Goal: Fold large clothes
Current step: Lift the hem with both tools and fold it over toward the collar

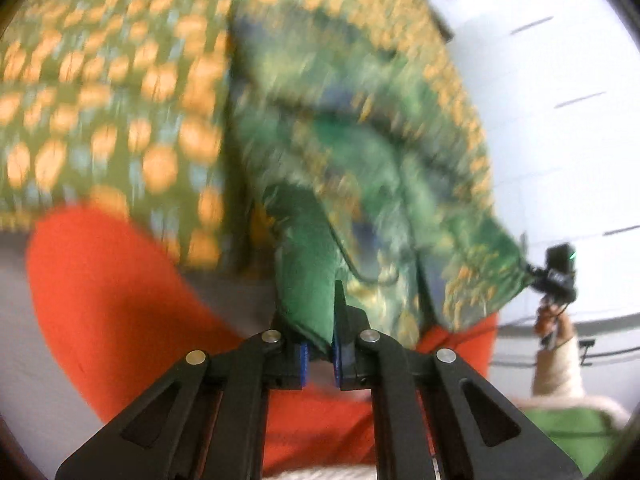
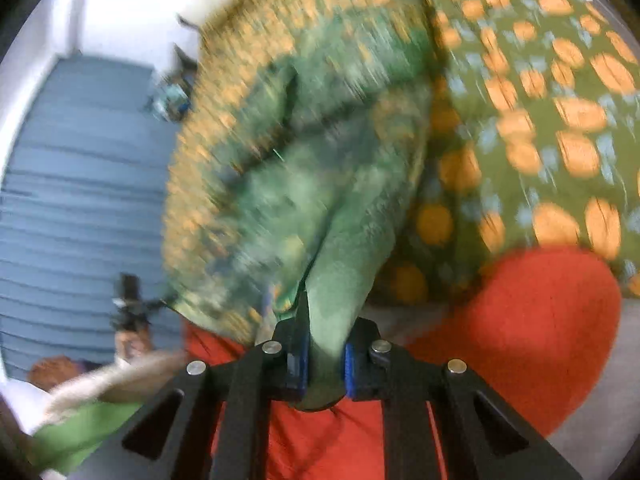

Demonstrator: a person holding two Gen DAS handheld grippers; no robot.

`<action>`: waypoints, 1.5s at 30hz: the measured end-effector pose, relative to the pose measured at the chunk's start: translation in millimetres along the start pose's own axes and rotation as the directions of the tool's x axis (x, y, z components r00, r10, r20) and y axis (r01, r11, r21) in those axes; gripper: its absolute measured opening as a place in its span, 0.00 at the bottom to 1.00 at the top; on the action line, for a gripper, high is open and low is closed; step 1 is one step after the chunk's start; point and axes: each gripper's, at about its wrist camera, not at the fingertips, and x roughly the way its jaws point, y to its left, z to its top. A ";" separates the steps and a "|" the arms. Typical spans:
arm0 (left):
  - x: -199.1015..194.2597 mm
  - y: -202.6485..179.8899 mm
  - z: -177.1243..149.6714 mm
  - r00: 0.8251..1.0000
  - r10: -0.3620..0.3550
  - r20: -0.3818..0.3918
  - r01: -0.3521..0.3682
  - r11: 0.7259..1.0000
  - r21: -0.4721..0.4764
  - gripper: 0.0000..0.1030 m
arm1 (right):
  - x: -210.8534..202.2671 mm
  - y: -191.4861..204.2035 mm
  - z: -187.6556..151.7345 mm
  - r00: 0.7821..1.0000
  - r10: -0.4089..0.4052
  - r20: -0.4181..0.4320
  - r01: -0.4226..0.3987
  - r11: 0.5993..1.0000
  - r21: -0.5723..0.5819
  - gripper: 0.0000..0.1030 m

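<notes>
1. While both views are smeared by motion blur, the main facts read clearly: the left gripper (image 1: 320, 344) is clenched on a plain green edge of the green patterned garment (image 1: 360, 152), and the right gripper (image 2: 322, 364) is clamped on a similar green hem of the same cloth.
2. That garment hangs lifted in front of both cameras, its orange-dotted side spreading outward and its mottled reverse bunched toward the middle. Below it lies an orange-red cloth (image 1: 112, 300), over what looks like a pale floor or counter; I cannot tell which.
3. In the left wrist view the opposite gripper (image 1: 556, 276) shows at the far corner of the fabric, held by a hand (image 1: 554, 322), so the two grips look well apart along one edge.
4. Judged from this, the step in hand is carrying or shaking the cloth out before a fold is laid.
5. Risks from here:
   - The bite is shallow on a thick rolled hem; a sharp swing could pull it free of one gripper, and that corner would drop.
   - The middle is bunched, so laying it down now would trap creases inside the fold.
   - Uneven heights between the two grips would skew the edge.
   - The hanging tail may drag across the orange-red cloth and catch on it.
</notes>
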 end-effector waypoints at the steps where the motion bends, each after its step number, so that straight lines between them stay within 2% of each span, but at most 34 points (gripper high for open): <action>1: -7.7 -5.9 20.0 1.000 0.000 0.027 -0.001 1.000 0.013 0.06 | -8.4 4.2 14.6 0.998 0.042 0.041 -0.042 0.999 0.000 0.12; 4: -22.7 -28.8 80.5 0.992 0.019 0.123 -0.028 0.997 0.070 0.06 | -20.2 18.5 62.5 0.988 0.091 0.128 -0.087 0.995 -0.040 0.12; 6: -16.9 -46.7 127.1 0.984 0.029 0.177 -0.044 0.995 0.084 0.06 | -25.7 21.0 93.7 0.978 0.112 0.179 -0.104 0.993 -0.052 0.12; 8: 1.6 -61.5 167.0 0.975 0.052 0.217 -0.068 0.995 0.071 0.06 | -22.9 21.4 137.0 0.962 0.138 0.237 -0.134 0.990 -0.034 0.12; 11: 40.4 -63.7 213.5 0.960 0.112 0.257 -0.127 0.991 0.044 0.06 | 3.1 16.7 194.2 0.946 0.120 0.303 -0.126 0.992 0.003 0.12; 13: 76.6 -69.2 241.6 0.942 0.186 0.278 -0.212 0.975 0.064 0.09 | 17.7 1.3 220.0 0.941 0.091 0.327 -0.108 0.993 0.036 0.12; 15: 113.8 -67.5 259.7 0.923 0.263 0.280 -0.291 0.955 0.064 0.17 | 40.7 -18.6 244.5 0.939 0.058 0.338 -0.094 0.991 0.090 0.12; 16: 136.7 -65.0 264.9 0.921 0.288 0.262 -0.313 0.948 0.057 0.30 | 51.2 -27.8 250.1 0.939 0.042 0.340 -0.085 0.990 0.110 0.12; 17: 156.5 -61.2 270.6 0.925 0.297 0.238 -0.317 0.947 0.053 0.48 | 66.5 -36.9 259.1 0.940 0.018 0.340 -0.069 0.988 0.136 0.13; 18: 167.6 -57.6 271.4 0.927 0.300 0.225 -0.319 0.946 0.052 0.58 | 78.2 -43.4 263.2 0.941 0.005 0.339 -0.061 0.986 0.156 0.18; 19: 180.4 -55.4 273.3 0.928 0.306 0.211 -0.323 0.945 0.052 0.74 | 87.9 -49.9 264.6 0.941 -0.002 0.337 -0.061 0.983 0.175 0.19; 20: 188.6 -53.5 273.1 0.933 0.297 0.203 -0.314 0.948 0.056 0.80 | 92.5 -54.1 265.0 0.942 -0.009 0.336 -0.058 0.980 0.191 0.26; 21: 190.7 -52.8 271.3 0.940 0.278 0.198 -0.295 0.954 0.059 0.80 | 100.7 -59.2 267.0 0.941 -0.019 0.338 -0.058 0.975 0.216 0.39; 22: 190.0 -53.0 269.1 0.949 0.250 0.190 -0.265 0.962 0.061 0.83 | 104.6 -62.1 269.3 0.941 -0.021 0.339 -0.060 0.972 0.226 0.47; 24: 181.8 -52.5 265.8 0.964 0.199 0.178 -0.212 0.975 0.059 0.85 | 105.4 -64.6 272.5 0.937 -0.002 0.349 -0.084 0.969 0.231 0.83; 26: 163.3 -53.0 260.3 0.973 0.147 0.177 -0.160 0.985 0.063 0.87 | 101.8 -61.3 276.0 0.934 0.012 0.357 -0.092 0.974 0.207 0.93; 29: 136.3 -46.3 256.5 0.974 0.081 0.211 -0.098 0.993 0.071 0.93 | 84.7 -48.6 275.6 0.928 0.001 0.372 -0.056 0.989 0.137 0.97; 30: 126.9 -41.8 252.6 0.969 0.073 0.235 -0.094 0.993 0.078 0.95 | 79.1 -43.6 273.8 0.926 -0.021 0.376 -0.019 0.994 0.103 0.97; 32: 119.0 -30.7 245.3 0.953 0.117 0.280 -0.146 0.986 0.085 0.98 | 74.2 -32.3 268.7 0.919 -0.131 0.371 0.134 0.991 0.019 0.97; 34: 128.4 -16.4 241.0 0.944 0.189 0.269 -0.215 0.974 0.070 0.98 | 86.2 -26.8 264.6 0.912 -0.244 0.330 0.279 0.958 -0.063 0.97; 37: 160.0 -0.3 238.0 0.954 0.234 0.188 -0.244 0.969 0.032 0.96 | 117.2 -20.2 258.3 0.891 -0.364 0.271 0.418 0.892 -0.175 0.97; 38: 169.9 -0.9 236.8 0.956 0.236 0.176 -0.246 0.969 0.036 0.82 | 129.8 -16.1 255.3 0.887 -0.380 0.263 0.438 0.872 -0.219 0.95; 39: 175.7 -3.5 235.7 0.957 0.232 0.174 -0.244 0.969 0.050 0.65 | 137.1 -13.7 254.2 0.886 -0.384 0.261 0.444 0.864 -0.238 0.75; 40: 182.1 -8.2 235.2 0.960 0.226 0.162 -0.240 0.968 0.070 0.21 | 146.1 -9.4 252.2 0.879 -0.396 0.267 0.460 0.852 -0.251 0.56; 41: 186.6 -12.4 235.9 0.956 0.252 0.152 -0.265 0.962 0.072 0.16 | 151.5 -6.5 252.2 0.858 -0.432 0.277 0.497 0.834 -0.241 0.27; 43: 179.4 -22.2 237.8 0.939 0.282 0.196 -0.302 0.950 0.082 0.10 | 147.9 0.6 254.6 0.827 -0.469 0.309 0.539 0.818 -0.202 0.17; 45: 161.6 -27.5 242.8 0.920 0.280 0.273 -0.311 0.947 0.076 0.09 | 130.1 12.1 255.4 0.790 -0.478 0.384 0.572 0.800 -0.181 0.14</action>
